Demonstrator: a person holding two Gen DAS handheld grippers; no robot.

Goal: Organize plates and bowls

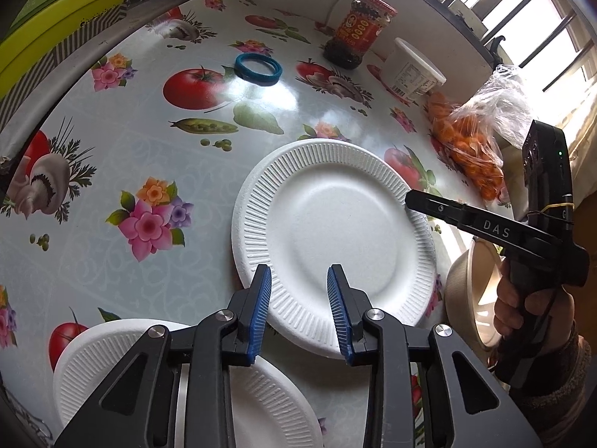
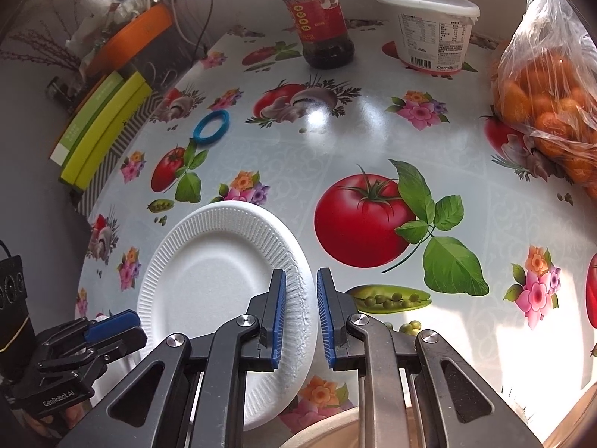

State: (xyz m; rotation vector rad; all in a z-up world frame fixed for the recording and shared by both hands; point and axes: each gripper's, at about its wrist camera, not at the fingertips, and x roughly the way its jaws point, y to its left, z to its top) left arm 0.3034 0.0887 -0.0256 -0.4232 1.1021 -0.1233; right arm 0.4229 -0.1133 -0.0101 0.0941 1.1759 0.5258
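A table (image 2: 373,142) (printed oilcloth) bears 2 foam plates (image 1: 335,224); a sauce jar (image 2: 321,18); a tub (image 2: 433,30); bagged oranges (image 2: 552,104); a blue ring (image 2: 211,127).

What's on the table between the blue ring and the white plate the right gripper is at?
Nothing: between blue ring and white plate only bare printed tablecloth shows, in both wrist views.

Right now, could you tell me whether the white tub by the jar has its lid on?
On. A white lid caps the tub, its rim overhanging all round. What is inside cannot be told. The jar beside it is capped too.
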